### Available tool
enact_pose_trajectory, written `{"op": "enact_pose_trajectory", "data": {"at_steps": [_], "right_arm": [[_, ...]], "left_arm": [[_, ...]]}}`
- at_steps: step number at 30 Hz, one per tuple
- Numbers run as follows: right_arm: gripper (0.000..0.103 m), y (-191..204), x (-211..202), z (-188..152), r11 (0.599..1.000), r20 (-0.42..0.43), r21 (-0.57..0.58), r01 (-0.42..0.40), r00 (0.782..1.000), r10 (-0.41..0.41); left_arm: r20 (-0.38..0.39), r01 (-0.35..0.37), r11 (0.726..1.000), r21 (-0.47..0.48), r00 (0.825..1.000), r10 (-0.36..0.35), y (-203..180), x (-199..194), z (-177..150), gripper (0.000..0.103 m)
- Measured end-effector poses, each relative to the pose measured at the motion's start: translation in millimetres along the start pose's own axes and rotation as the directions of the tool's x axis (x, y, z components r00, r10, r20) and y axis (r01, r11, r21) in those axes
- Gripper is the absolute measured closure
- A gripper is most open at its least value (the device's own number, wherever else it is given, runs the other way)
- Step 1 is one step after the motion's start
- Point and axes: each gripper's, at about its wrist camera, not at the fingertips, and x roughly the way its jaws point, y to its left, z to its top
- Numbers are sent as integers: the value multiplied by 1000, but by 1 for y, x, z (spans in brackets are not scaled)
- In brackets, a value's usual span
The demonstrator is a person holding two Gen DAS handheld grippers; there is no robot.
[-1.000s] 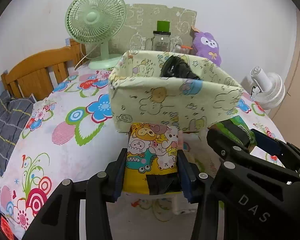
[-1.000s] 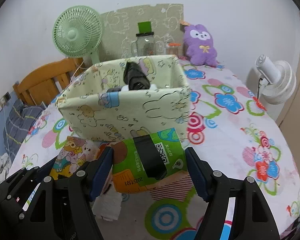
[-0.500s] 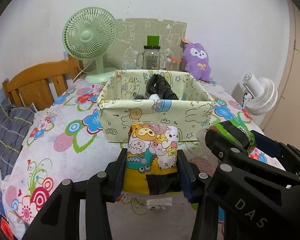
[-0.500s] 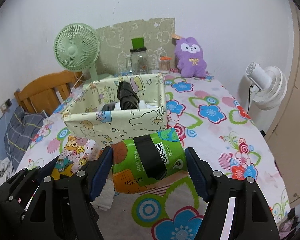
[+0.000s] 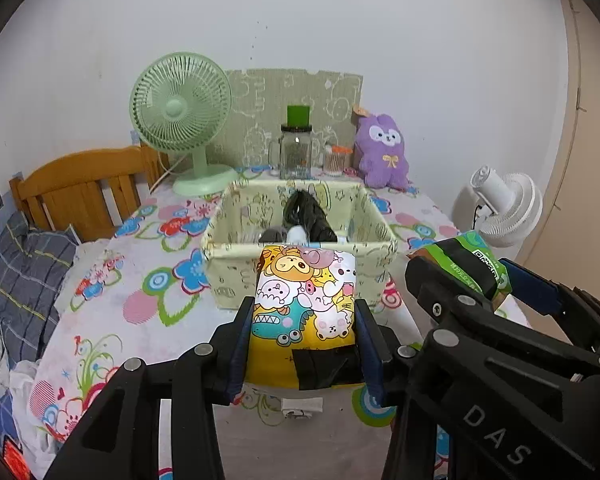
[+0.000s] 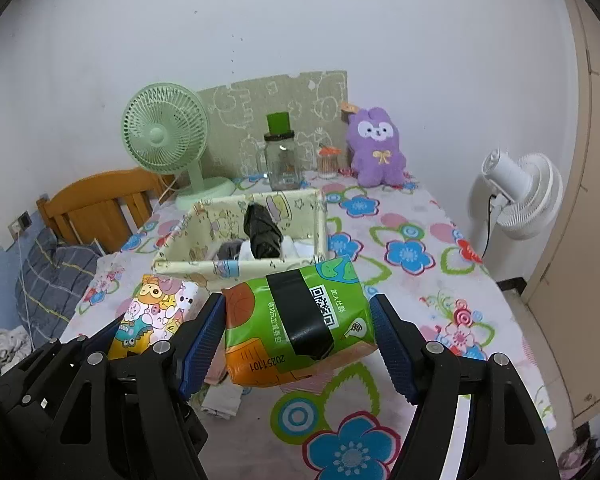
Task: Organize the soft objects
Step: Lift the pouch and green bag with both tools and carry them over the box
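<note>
left gripper [image 5: 304,322]: pads pinching the yellow cartoon-animal soft tissue pack [image 5: 306,304] on both long sides; pack clear of the table, its long axis running along the fingers toward the bin

bin: pale-yellow cartoon-print fabric storage box [image 5: 228,264], open top, straight ahead of and below the left pack's far end; near wall just beyond the pack; black rolled item [image 5: 306,216] plus grey and white soft things already inside (can't tell what they are)

right gripper [image 6: 298,334]: spread wide but clamped on the green-and-orange soft tissue pack with black tape band [image 6: 296,324]; pack lies crosswise between the fingers, tilted; bin sits ahead and left of it

nearer hand: left, I judge; its pack lines up with the bin's middle, the right one is offset toward the bin's right corner

next move needs: forward over the near wall, then release; left straight, right angled leftward

table: flower-print tablecloth [image 6: 412,256]; small white cloth [image 6: 220,400] lies below the grippers, not yet picked up
</note>
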Motion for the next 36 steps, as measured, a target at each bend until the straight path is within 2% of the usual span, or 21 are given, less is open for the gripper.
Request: {"op": "enact_pose_trajectory", "data": {"at_steps": [18,36], "right_arm": [[28,6,-23,25,1000,67,-12,11,998,-10],[28,9,-6,47,1000,92,-17,15,996,-13]], "left_arm": [[63,2,999,36,998,-4,-6,-20,26,55],[72,13,999,36,997,-16,-1,4,47,55]]}}
